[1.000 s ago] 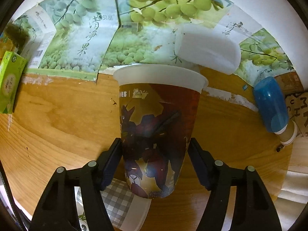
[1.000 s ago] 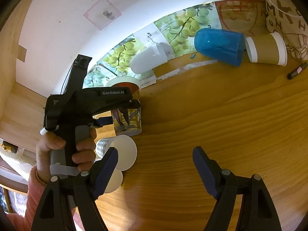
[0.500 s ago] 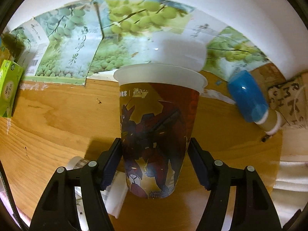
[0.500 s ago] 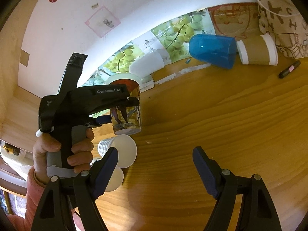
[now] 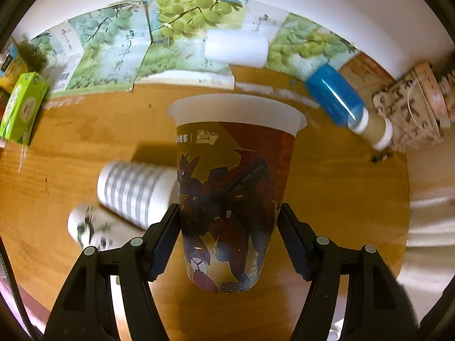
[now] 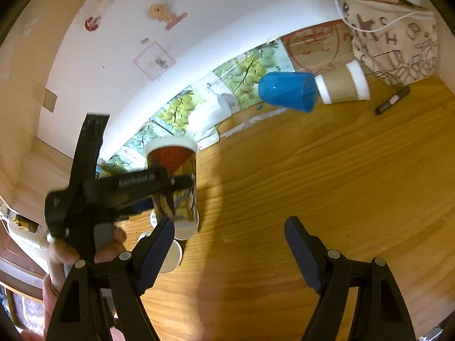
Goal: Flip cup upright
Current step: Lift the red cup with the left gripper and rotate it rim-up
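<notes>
My left gripper (image 5: 227, 238) is shut on a tall printed cup (image 5: 233, 193) with a red robot design and a white rim. It holds the cup upright, rim up, lifted above the wooden table (image 5: 71, 147). The right wrist view shows the same cup (image 6: 175, 182) in the left gripper (image 6: 159, 187), off the table. My right gripper (image 6: 229, 244) is open and empty over bare wood. A blue cup (image 6: 287, 92) and a brown paper cup (image 6: 342, 85) lie on their sides at the back.
A checked paper cup (image 5: 133, 190) and another white cup (image 5: 91, 230) lie on their sides under the left gripper. A white cup (image 5: 236, 47) lies against the grape-print boxes (image 5: 113, 51). A green carton (image 5: 22, 108), a printed bag (image 6: 398, 34) and a marker (image 6: 392, 103) stand around.
The left gripper has lifted the printed cup higher above the table and drawn back. The lying cups below now show further off. The right gripper has moved slightly.
</notes>
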`<state>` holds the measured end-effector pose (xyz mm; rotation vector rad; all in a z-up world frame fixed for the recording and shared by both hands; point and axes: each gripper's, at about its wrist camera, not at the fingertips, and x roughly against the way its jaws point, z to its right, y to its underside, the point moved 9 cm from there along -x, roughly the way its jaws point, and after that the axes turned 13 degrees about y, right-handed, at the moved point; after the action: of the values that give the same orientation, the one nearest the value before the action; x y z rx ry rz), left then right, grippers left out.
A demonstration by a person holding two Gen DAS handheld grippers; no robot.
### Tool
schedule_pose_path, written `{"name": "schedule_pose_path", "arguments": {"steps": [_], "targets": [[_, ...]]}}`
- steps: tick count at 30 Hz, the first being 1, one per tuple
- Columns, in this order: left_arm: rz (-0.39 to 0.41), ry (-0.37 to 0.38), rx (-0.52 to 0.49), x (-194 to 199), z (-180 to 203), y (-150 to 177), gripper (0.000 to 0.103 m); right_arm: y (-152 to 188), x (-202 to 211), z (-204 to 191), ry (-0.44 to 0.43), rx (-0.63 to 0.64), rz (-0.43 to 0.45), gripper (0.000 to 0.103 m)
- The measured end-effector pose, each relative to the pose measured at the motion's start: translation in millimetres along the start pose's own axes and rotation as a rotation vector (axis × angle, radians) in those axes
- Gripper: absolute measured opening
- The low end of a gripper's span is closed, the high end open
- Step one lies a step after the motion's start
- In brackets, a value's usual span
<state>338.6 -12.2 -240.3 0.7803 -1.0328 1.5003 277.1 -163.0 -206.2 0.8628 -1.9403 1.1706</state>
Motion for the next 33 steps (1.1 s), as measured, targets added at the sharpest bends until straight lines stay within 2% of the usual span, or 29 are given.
{"name": "schedule_pose_path", "arguments": {"steps": [8, 20, 27, 33], "targets": [[-0.015, 0.000, -0.012, 7.1, 9.2, 54.3, 0.072, 22.9, 21.0, 15.6, -0.017, -0.009, -0.005, 0.081], [-0.074, 0.003, -0.002, -12.0, 18.0, 133.2, 0.072, 58.3, 35.3, 35.2, -0.011, -0.017, -0.096, 0.081], [-0.108, 0.005, -0.003, -28.9, 20.6, 162.3, 0.072, 76.8, 40.1, 48.1, -0.012, -0.031, -0.135, 0.081], [-0.129, 0.030, 0.010, -38.2, 24.0, 173.7, 0.072, 86.5, 45.2, 57.8, -0.006, -0.044, -0.148, 0.081]]}}
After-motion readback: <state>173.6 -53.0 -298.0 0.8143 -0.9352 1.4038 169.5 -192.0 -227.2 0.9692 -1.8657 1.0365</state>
